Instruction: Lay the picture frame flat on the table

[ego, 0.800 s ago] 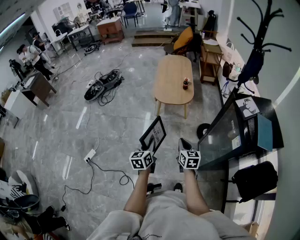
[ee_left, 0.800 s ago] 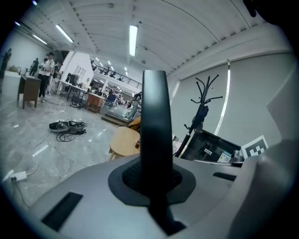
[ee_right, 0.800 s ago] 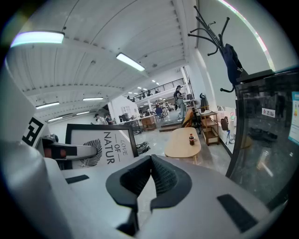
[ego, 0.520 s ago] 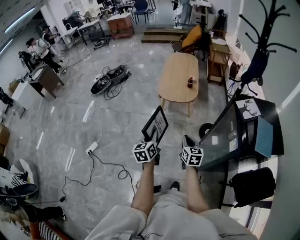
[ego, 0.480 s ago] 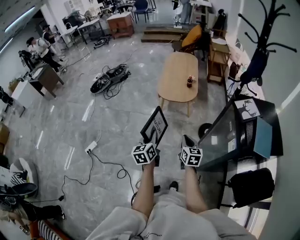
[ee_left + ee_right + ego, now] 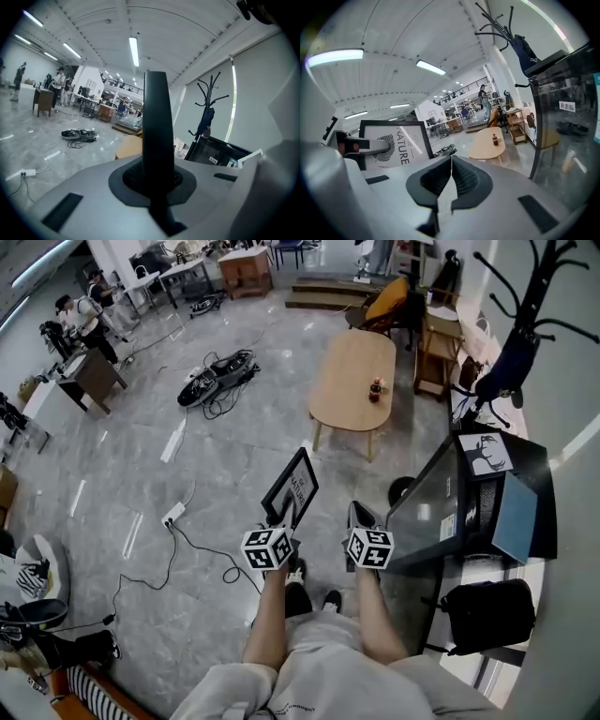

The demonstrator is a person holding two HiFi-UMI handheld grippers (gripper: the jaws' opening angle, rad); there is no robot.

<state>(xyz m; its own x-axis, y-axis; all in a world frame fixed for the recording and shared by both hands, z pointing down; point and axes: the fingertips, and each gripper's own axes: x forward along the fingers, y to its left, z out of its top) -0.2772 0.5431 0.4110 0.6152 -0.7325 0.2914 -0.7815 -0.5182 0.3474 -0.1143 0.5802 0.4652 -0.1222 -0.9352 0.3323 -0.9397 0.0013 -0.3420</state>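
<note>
Left gripper (image 6: 283, 517): jaws clamped on the picture frame's (image 6: 291, 486) edge.
Picture frame: held in the air above the floor, well apart from the table (image 6: 349, 395).
Right gripper (image 6: 357, 518): jaws pressed together, holding nothing.

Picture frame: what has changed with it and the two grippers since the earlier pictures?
Nothing was taken or let go; only the view shifted a little. The left gripper still clamps the frame, upright in the air, short of the table. The right gripper stays shut and empty.
</note>
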